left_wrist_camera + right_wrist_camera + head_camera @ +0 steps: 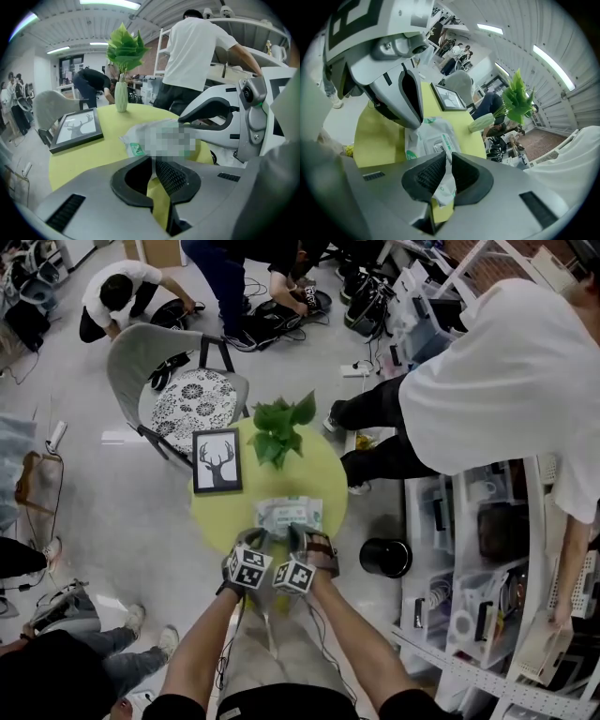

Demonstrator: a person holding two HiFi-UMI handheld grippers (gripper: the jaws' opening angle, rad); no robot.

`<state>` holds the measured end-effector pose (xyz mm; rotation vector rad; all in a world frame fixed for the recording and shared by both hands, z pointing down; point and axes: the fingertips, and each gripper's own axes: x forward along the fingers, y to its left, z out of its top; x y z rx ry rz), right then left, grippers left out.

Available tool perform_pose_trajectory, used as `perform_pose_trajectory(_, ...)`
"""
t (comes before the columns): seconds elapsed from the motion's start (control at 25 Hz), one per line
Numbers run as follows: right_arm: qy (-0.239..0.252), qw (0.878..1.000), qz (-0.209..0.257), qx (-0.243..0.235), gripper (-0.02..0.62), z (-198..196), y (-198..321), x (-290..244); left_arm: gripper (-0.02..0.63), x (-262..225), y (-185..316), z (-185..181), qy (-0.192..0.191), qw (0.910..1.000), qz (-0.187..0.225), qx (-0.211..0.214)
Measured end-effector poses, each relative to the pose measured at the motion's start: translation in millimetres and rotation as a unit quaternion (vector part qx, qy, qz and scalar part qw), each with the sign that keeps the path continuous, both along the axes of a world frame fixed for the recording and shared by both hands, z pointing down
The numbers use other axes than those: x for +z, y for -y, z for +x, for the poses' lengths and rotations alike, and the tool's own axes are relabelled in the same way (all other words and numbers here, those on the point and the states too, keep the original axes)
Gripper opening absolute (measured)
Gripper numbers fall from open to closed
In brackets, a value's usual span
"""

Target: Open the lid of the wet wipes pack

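1. White film pack [289,515] lay on table [330,474], just on the person's side of plant [279,427].
2. L gripper [153,164] pinched pack's near edge. R gripper [446,161] was clamped on thin film, poss. tab of lid [442,143].
3. Prob. light, floppy, slippery, so it would crumple if squeezed. Best to pin body w/ one gripper and peel tab w/ other.

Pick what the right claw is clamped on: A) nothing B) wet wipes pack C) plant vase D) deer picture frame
B: in the right gripper view, the right claw is closed on the near edge of the wet wipes pack.
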<state>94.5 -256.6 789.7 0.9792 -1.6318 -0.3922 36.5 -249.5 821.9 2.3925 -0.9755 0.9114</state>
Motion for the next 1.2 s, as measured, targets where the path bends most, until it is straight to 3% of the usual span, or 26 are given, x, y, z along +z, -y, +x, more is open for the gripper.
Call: perform_pose_trajectory(1.2, -0.013, 0.999, 0.04, -0.006, 0.038, 6, 33, -31, 0.04, 0, -1, -1, 0.0, 0.9999, -0.004, 0.012)
